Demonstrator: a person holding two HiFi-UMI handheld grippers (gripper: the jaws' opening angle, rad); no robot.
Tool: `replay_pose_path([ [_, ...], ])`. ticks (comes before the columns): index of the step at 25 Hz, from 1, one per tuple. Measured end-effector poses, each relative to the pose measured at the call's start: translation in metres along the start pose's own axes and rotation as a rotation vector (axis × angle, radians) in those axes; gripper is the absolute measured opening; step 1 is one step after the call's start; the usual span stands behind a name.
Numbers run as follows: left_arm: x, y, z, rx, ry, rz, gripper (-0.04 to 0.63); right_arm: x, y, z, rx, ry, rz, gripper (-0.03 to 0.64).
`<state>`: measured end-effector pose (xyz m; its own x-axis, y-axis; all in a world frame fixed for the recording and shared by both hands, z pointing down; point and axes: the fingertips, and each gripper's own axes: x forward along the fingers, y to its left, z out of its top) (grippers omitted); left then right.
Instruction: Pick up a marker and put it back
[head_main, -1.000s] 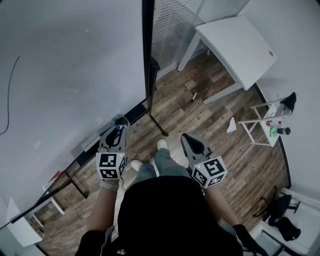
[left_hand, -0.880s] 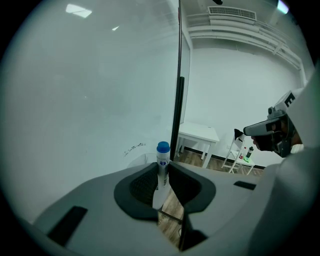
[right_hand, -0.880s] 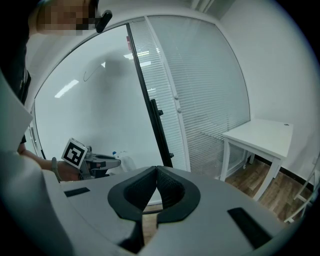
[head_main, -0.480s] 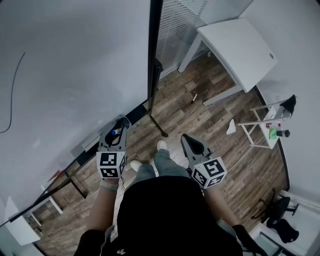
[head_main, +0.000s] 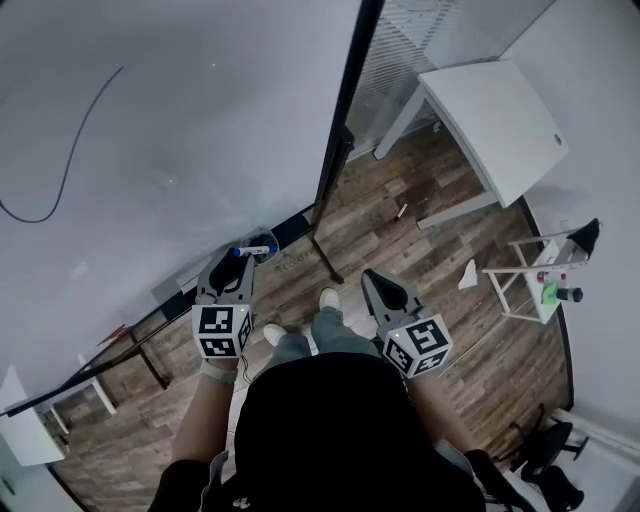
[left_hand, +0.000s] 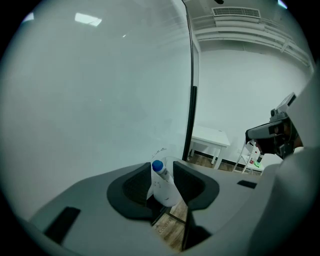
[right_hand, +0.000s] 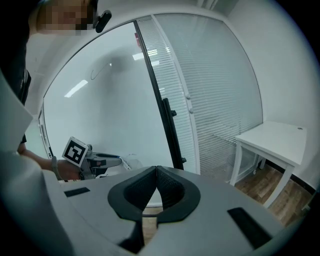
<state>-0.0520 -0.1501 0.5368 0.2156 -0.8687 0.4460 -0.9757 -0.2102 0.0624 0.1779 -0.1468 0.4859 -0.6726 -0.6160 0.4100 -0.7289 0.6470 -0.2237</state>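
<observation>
A white marker with a blue cap (left_hand: 158, 167) leans in a pale holder (left_hand: 165, 190) at the foot of the whiteboard (head_main: 150, 120). It stands between the jaws of my left gripper (left_hand: 162, 172), which have just been opening; the pads stand off it and the gripper is open. In the head view the marker (head_main: 256, 250) lies crosswise at the tips of the left gripper (head_main: 240, 256). My right gripper (head_main: 372, 277) hangs to the right over the floor, shut with nothing in it; in its own view the right gripper (right_hand: 156, 172) shows both pads touching.
A black line (head_main: 70, 160) is drawn on the whiteboard. A black post (head_main: 345, 130) edges the board, with blinds behind it. A white table (head_main: 495, 120) stands at the right, and beyond it a small rack (head_main: 545, 275) with bottles. Paper (head_main: 468, 275) lies on the wooden floor.
The left jaws have spread apart. The marker's blue cap sat between them before; now the marker lies across their tips at the board's foot. The head view has swung along the board.
</observation>
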Motion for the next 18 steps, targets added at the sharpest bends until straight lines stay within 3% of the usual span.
replay_pose_path([
  [18, -0.096, 0.047, -0.002, -0.086, -0.068, 0.212, 0.109, 0.076, 0.097, 0.037, -0.147, 0.019, 0.339, 0.028],
])
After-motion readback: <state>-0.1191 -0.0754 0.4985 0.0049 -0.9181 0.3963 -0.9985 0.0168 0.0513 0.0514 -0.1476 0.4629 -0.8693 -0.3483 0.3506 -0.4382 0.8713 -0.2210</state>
